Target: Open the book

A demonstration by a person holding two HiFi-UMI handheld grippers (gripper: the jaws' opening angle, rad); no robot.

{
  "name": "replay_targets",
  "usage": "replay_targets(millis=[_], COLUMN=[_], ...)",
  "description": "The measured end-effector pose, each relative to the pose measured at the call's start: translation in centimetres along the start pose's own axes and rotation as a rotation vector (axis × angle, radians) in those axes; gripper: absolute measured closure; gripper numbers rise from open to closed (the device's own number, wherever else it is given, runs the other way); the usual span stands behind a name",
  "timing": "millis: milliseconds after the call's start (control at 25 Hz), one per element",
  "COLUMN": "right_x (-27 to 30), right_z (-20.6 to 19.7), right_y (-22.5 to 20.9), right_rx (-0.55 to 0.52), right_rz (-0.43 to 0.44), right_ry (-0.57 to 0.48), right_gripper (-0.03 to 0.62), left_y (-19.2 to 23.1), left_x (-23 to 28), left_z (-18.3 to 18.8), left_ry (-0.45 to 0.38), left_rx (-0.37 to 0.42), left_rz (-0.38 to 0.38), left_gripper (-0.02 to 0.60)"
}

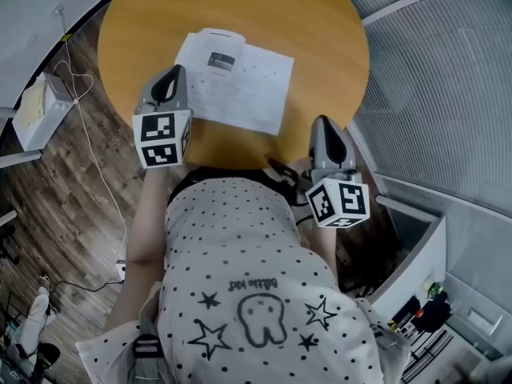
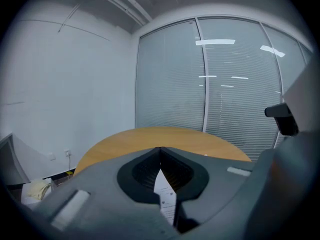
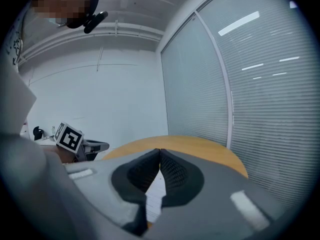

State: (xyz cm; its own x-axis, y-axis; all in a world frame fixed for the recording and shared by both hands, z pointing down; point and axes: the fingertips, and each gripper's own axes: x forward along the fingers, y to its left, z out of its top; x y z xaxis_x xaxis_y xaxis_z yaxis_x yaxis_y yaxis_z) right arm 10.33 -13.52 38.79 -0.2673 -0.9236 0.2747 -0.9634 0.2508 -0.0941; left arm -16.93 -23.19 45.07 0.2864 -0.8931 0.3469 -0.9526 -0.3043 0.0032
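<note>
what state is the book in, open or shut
Open: the book lies spread flat on the table, printed pages facing up.

— Can you read the book (image 1: 236, 78)?
— No, its print is too small, and the left gripper (image 1: 178, 72) covers its near left corner.
— And the table (image 1: 320, 30)?
— Its near edge is hidden behind the person (image 1: 240, 246).

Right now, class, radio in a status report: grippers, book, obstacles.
Left gripper shut, empty. Right gripper shut, empty. Book flat on table, ahead. Nothing in the way.
</note>
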Motion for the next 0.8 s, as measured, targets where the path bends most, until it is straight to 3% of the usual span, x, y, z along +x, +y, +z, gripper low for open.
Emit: replay_targets(millis=[440,800], right_x=[-0.6,-0.7], right_z=[0.9,1.6], right_y=[-0.5,-0.5], right_rx=[-0.009,-0.035], right_rz=[0.033,0.048], right_ry=[-0.018,-0.029], right_gripper=[0.589,0.589], left_y=[-4.6,-6.0], left_x=[-4.1,-7.6], left_z=[6.7,9.8], left_ry=[-0.186,-0.279], left_rx=[0.021,0.09], left_rz=[-0.071,-0.09], left_gripper=[0.572,0.572])
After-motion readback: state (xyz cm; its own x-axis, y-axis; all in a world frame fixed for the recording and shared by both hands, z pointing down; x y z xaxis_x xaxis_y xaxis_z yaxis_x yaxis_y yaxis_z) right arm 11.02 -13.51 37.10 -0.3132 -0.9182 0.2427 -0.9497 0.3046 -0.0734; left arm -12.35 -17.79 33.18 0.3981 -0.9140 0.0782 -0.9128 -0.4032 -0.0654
